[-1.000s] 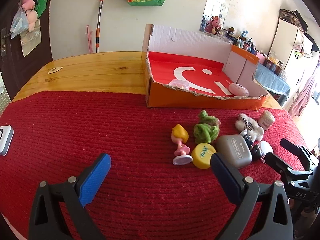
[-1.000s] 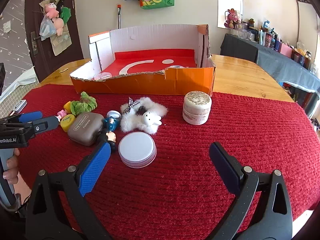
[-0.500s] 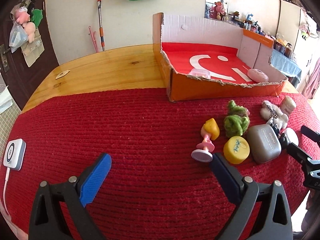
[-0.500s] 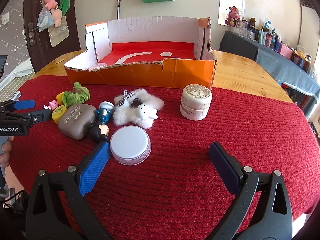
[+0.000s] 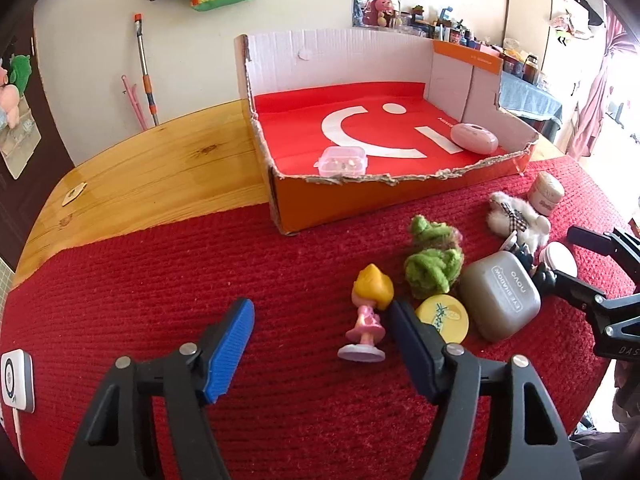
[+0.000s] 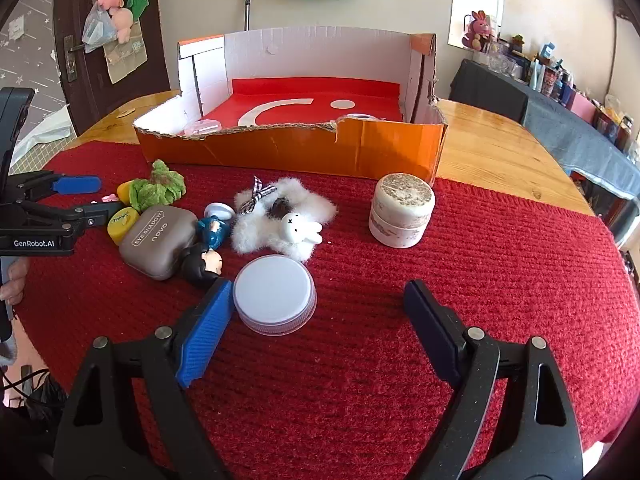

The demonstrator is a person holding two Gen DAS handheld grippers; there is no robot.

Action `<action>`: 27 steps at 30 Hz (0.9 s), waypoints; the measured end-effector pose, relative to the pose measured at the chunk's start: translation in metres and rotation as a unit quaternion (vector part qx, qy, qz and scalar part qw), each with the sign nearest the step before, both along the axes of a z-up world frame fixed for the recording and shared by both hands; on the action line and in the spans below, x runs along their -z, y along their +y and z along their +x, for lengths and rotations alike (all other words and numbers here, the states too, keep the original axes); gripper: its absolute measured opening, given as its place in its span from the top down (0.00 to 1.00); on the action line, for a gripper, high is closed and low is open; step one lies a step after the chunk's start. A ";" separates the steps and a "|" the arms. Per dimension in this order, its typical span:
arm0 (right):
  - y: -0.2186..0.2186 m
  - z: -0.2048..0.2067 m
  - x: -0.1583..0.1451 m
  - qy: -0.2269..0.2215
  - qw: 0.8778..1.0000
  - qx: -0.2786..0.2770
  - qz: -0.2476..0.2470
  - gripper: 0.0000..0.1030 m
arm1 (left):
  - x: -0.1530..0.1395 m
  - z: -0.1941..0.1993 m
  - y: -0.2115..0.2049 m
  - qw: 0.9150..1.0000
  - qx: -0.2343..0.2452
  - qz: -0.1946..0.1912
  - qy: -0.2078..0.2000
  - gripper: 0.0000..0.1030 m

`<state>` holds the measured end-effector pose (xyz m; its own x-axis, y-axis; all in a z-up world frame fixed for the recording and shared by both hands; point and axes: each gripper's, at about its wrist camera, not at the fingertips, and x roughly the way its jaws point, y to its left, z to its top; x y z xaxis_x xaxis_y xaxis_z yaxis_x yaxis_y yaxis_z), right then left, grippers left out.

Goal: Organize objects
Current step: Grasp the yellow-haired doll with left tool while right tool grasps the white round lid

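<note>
My left gripper (image 5: pixel 320 344) hovers low over the red mat (image 5: pixel 160 300), its jaws closing. A small yellow-haired doll in pink (image 5: pixel 366 316) stands between them, close to the right finger, with no pad pressing on it. My right gripper (image 6: pixel 320 328) is also closing. A flat white round jar (image 6: pixel 275 294) lies between its fingers beside the left pad, untouched. Near the doll lie a green plush (image 5: pixel 432 264), a yellow tin (image 5: pixel 442 316) and a grey eye-shadow case (image 5: pixel 500 294). The orange cardboard box (image 5: pixel 340 204) holds a clear plastic box (image 5: pixel 342 159) and a pink oval case (image 5: pixel 474 139).
A fluffy white rabbit plush (image 6: pixel 286 216), a cream jar (image 6: pixel 402 216) and two small figurines (image 6: pixel 204 256) lie on the mat before the box. A white device (image 5: pixel 16 376) sits at the mat's left edge. Bare wooden table (image 5: pixel 160 168) lies beyond the mat.
Both grippers' jaws have narrowed. The left gripper has moved toward the toy cluster and rolled, so the doll now stands between its fingers. The right gripper has kept its place.
</note>
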<state>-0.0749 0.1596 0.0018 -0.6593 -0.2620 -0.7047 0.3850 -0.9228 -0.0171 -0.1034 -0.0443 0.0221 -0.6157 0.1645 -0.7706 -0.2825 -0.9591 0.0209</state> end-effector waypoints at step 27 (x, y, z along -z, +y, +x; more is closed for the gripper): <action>-0.008 0.014 -0.020 0.046 0.997 -0.050 -0.035 0.62 | -0.019 0.022 0.007 0.997 0.033 0.062 0.044 0.80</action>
<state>-0.0606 0.1514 0.0214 -0.6885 -0.3770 -0.6195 0.4757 -0.8796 0.0066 -0.0816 -0.0376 0.0416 -0.6648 0.2974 -0.6853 -0.3479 -0.9350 -0.0683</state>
